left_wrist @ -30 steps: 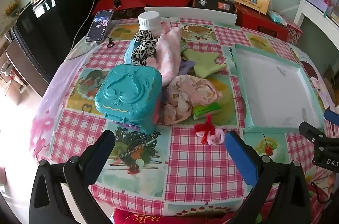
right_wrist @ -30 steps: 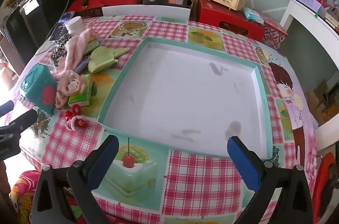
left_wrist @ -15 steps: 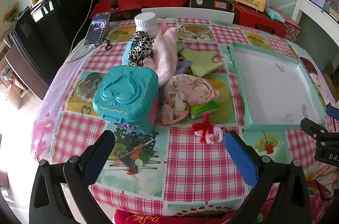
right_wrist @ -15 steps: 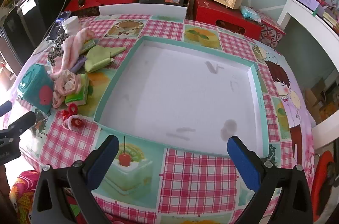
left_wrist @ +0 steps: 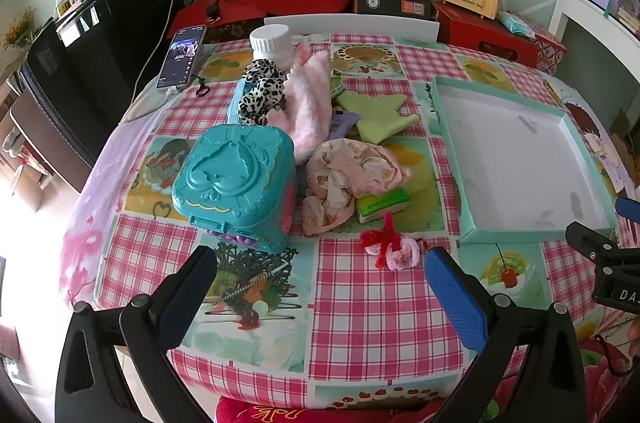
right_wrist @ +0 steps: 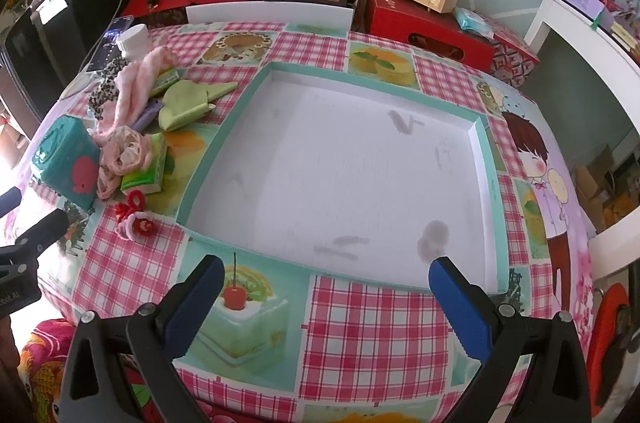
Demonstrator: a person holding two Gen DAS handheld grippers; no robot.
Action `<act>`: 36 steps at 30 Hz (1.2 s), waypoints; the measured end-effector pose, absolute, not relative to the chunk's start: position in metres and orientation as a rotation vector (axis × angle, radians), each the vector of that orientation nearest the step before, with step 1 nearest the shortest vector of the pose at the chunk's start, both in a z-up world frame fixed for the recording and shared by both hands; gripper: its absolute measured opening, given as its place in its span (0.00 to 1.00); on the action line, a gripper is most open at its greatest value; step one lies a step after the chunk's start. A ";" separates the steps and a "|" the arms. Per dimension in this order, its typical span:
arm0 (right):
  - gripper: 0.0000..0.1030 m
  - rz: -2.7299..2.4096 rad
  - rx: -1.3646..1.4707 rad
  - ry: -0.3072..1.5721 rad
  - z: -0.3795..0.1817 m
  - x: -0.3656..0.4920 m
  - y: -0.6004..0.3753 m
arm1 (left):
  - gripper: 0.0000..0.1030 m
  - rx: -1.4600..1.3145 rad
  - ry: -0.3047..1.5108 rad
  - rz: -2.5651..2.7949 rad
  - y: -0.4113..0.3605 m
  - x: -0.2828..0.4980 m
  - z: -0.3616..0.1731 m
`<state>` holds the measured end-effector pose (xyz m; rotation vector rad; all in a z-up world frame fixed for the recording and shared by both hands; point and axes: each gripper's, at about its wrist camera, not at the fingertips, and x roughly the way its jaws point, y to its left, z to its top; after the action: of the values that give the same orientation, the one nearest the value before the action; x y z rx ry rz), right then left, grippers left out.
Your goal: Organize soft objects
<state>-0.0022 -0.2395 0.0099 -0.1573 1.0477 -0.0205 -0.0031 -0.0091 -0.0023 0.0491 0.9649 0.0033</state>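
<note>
Soft items being shown heaped frame centre on table [left_wrist: 352, 307]: pink fluffy cloth [left_wrist: 308, 107], leopard scrunchie [left_wrist: 260, 91], crumpled pink fabric [left_wrist: 352, 171], red-pink yarn bow [left_wrist: 390, 247]. Teal toy box [left_wrist: 236, 183] touching heap, left. Empty tray [right_wrist: 340, 175] lying right. Left tongs [left_wrist: 320, 295], right tongs [right_wrist: 324, 299] being held spread wide, gripping nothing.

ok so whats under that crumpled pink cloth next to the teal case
A green tissue pack pokes out from under the crumpled pink cloth, on its side toward the tray. The cloth rests against the teal case. Whatever else lies beneath is covered.
</note>
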 end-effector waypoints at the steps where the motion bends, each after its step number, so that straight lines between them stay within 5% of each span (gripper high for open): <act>1: 1.00 -0.020 -0.159 1.049 0.010 -0.002 -0.239 | 1.00 0.051 0.965 0.004 -0.009 -0.003 -0.002; 36: 1.00 -0.017 -0.169 1.063 0.006 -0.002 -0.236 | 1.00 0.068 0.972 0.008 -0.012 -0.002 -0.006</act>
<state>-0.0024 -0.2363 0.0059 -0.1686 1.0627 -0.0172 -0.0023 -0.0115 -0.0056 0.0684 0.9716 0.0080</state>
